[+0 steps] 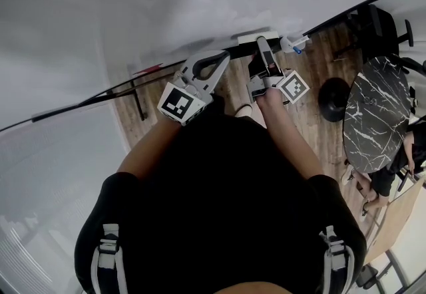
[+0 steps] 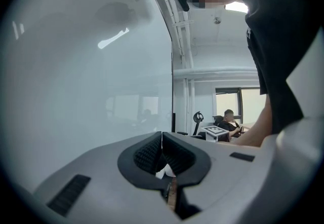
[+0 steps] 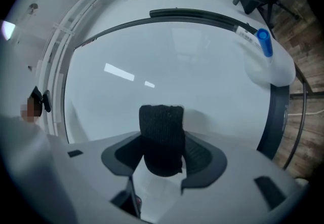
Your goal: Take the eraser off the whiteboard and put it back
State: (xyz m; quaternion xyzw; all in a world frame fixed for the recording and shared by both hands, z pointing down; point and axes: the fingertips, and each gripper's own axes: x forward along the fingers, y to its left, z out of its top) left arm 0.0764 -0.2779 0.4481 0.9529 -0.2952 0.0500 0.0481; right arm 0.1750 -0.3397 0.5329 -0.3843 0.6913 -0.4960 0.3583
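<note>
Black felt eraser [image 3: 162,126] clamped in right gripper [image 3: 163,143]. Jaws partway apart, pads squeezing both sides of it, fuzzy end poking out past tips. That end is right up at whiteboard [image 3: 167,61], honestly can't tell if it's touching. Ahead and off to gripper's right, white thing with blue cap [image 3: 263,43] sits by board's dark edge. Left gripper [image 2: 162,148] just beside right one, jaws pinched together, nothing in them, facing board too.

Soft, even indoor light; ceiling-lamp glare on the whiteboard [image 3: 192,66], heavy fisheye vignetting at edges.
</note>
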